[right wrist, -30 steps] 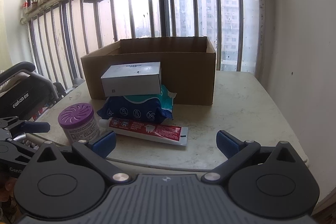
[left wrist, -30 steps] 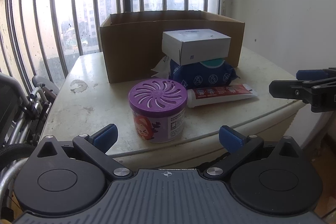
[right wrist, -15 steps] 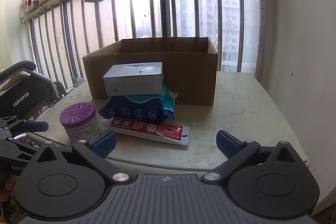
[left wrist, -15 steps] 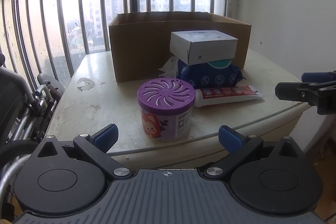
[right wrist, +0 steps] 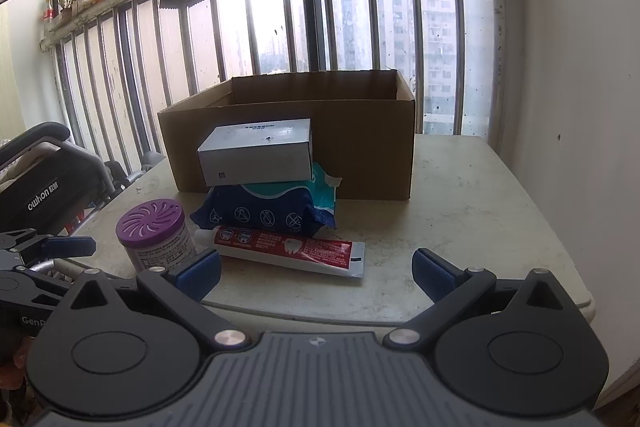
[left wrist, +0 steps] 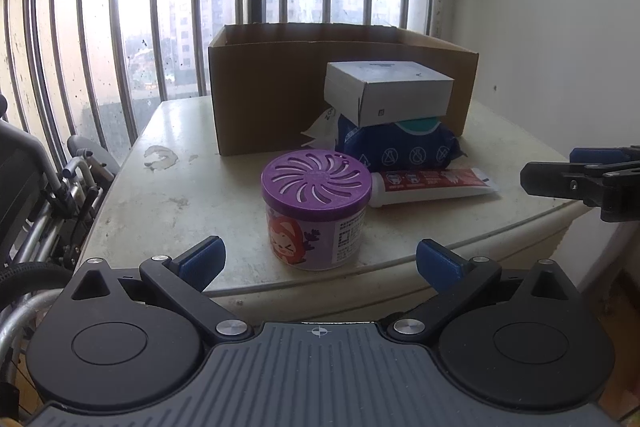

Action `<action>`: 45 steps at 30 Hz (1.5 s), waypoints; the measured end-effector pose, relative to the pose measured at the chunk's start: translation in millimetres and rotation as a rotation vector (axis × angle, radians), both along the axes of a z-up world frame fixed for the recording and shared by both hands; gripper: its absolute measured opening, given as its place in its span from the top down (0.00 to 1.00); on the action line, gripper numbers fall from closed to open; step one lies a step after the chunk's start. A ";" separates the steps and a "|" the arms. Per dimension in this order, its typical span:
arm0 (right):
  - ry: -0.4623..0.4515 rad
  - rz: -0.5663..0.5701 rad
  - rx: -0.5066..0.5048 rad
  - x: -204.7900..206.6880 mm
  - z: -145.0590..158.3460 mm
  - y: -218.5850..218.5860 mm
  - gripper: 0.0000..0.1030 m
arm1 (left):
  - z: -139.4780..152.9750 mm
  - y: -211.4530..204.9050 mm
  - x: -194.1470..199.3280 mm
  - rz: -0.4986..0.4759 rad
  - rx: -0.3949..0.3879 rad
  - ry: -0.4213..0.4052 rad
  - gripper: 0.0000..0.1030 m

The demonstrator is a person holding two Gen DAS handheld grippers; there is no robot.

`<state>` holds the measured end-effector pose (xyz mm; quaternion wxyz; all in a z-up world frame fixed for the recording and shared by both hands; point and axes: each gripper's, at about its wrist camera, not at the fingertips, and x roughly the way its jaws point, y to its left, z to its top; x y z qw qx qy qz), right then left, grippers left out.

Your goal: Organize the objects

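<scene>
Cardboard walls of the one open box [right wrist: 288, 143] stood at the far side of the table [right wrist: 472, 211], and nothing showed inside it, though its floor was hidden. All four items waited in front, unsorted: one purple-lidded can [left wrist: 316, 211] nearest, one toothpaste tube [right wrist: 286, 245], one blue wipes pack [right wrist: 268, 213] with one white carton [right wrist: 256, 155] stacked on it. Left gripper [left wrist: 318, 261] and right gripper [right wrist: 316, 269] both gaped wide, holding nothing.

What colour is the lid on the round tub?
The lid is purple, with swirly slots cut in it. The left wrist view shows it best.
</scene>
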<state>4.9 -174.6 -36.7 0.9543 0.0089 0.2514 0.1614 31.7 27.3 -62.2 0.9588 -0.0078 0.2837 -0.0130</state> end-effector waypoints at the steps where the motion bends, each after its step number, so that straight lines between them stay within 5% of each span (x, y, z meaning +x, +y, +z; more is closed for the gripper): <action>1: 0.000 -0.001 0.001 -0.1 0.2 -0.4 0.00 | -0.6 0.2 0.1 0.001 0.000 0.003 0.01; 45: 0.015 -0.008 0.001 -1.8 -2.5 -2.6 0.00 | -2.3 -2.6 -1.4 0.002 -0.016 0.003 0.01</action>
